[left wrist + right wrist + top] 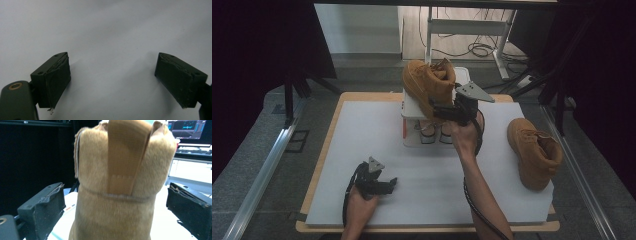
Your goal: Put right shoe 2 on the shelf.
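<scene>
Tan suede, that boot (428, 85), standing on the white box (412, 107) at about twelve o'clock on the counter (362, 130), its heel turned toward the person. The right gripper (443, 111) sits at the boot's heel. In the right gripper view its jaws stand spread on either side of the heel and pull loop (125, 157), with a gap visible on each side, so the boot is released rather than clamped.

The risk I see is the perch. The boot is tall for the box's narrow top and seems to overhang the box's edge, so a jaw brushing the heel as the right gripper backs off could tip it or drag it off. The pull loop is another snag point if a pad catches it. Drawing the hand straight back along the jaw line would be the safer way.

The second boot (536, 152) lies at three o'clock near the counter's edge; a careless reach could nudge it off. The left gripper (388, 184) rests at seven o'clock, spread open and empty over the white sheet (105, 30).
</scene>
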The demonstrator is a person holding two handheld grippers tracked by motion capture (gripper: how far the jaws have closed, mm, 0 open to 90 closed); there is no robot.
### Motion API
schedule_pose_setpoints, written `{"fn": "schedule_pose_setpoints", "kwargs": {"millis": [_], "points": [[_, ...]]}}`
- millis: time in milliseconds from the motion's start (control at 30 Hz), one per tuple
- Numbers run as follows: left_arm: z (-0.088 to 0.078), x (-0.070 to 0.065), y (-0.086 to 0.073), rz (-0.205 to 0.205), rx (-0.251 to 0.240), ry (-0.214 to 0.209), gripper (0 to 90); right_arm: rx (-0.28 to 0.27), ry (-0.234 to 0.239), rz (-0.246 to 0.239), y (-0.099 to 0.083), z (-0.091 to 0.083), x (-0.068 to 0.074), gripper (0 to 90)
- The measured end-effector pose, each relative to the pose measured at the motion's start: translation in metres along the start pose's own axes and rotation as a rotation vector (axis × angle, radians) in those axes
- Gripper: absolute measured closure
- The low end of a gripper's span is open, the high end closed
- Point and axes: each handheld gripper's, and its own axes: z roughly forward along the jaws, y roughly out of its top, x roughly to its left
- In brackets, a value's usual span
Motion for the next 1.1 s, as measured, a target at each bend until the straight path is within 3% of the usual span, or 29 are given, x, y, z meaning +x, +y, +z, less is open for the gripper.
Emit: {"fn": "schedule_pose_setpoints", "kwargs": {"millis": [233, 500, 633, 700, 733, 767, 900, 1067, 1100], "points": [[0.000, 0.000, 0.000, -0.001, -0.002, 0.000, 12.8, 0.059, 0.036, 0.040, -0.006, -0.009, -0.003, 8.2], [0.000, 0.000, 0.000, -0.001, -0.001, 0.000, 12.8, 0.065, 0.065, 0.058, -0.013, -0.023, -0.007, 11.6], [0.000, 0.000, 0.000, -0.001, -0.001, 0.000, 12.8, 0.082, 0.061, 0.039, -0.018, -0.030, -0.006, 18.7], [0.000, 0.000, 0.000, -0.001, -0.001, 0.000, 12.8, 0.097, 0.054, 0.005, -0.021, -0.035, -0.004, 27.6], [0.000, 0.000, 0.000, -0.001, -0.001, 0.000, 12.8, 0.097, 0.054, 0.005, -0.021, -0.035, -0.004, 27.6], [0.000, 0.000, 0.000, -0.001, -0.001, 0.000, 12.8, 0.095, 0.043, -0.016, -0.023, -0.040, -0.003, 34.5], [0.000, 0.000, 0.000, -0.001, -0.001, 0.000, 12.8, 0.098, 0.039, -0.030, -0.027, -0.047, -0.002, 44.8], [0.000, 0.000, 0.000, -0.001, 0.000, 0.000, 12.8, 0.118, 0.076, -0.021, -0.031, -0.053, -0.002, 54.0], [0.000, 0.000, 0.000, -0.001, 0.000, 0.000, 12.8, 0.135, 0.095, -0.021, -0.034, -0.054, -0.004, 59.4]]}}
